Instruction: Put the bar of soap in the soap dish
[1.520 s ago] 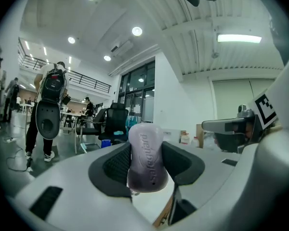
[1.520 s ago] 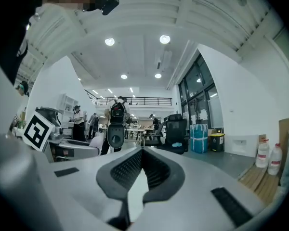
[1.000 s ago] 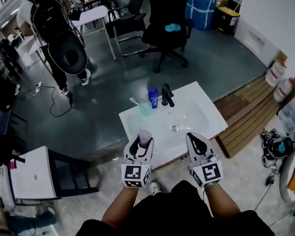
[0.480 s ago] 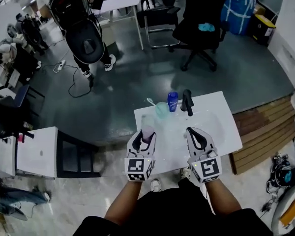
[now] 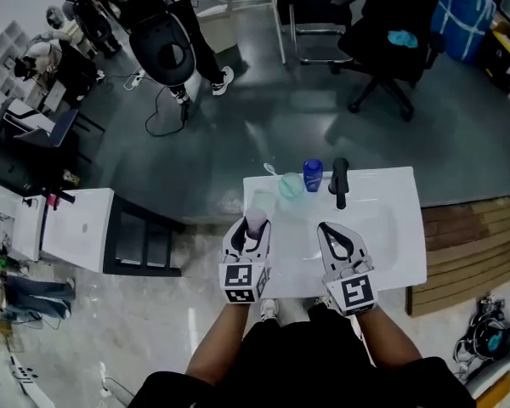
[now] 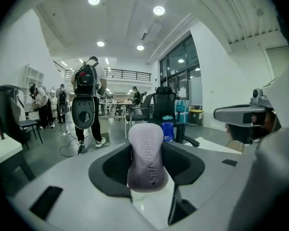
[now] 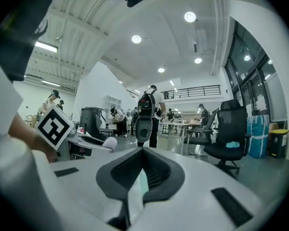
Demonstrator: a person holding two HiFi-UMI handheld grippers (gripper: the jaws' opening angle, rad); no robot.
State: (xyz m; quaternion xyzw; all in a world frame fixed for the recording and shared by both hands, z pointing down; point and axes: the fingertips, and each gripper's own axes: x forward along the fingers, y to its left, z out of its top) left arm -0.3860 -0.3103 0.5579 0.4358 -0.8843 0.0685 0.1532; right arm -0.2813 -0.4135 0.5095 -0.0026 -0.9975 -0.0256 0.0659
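A pale lilac bar of soap (image 6: 146,158) stands upright between the jaws of my left gripper (image 6: 145,150), which is shut on it. In the head view that gripper (image 5: 253,228) hangs over the front left part of the white washbasin (image 5: 399,253), with the soap (image 5: 255,220) sticking out past its tips. Just beyond it, on the basin's left rim, lies a faint see-through dish (image 5: 262,201). My right gripper (image 5: 333,232) hovers over the bowl beside it. Its jaws meet at the tips with nothing between them (image 7: 142,150).
A greenish cup (image 5: 291,185), a blue bottle (image 5: 313,175) and a black tap (image 5: 340,181) stand along the basin's back edge. A white side table (image 5: 76,228) is to the left. Office chairs and standing people are farther off on the grey floor.
The head view has shifted, so the basin now sits lower and nearer the middle. Both grippers keep their places over its front edge, and the soap stays in the left one.
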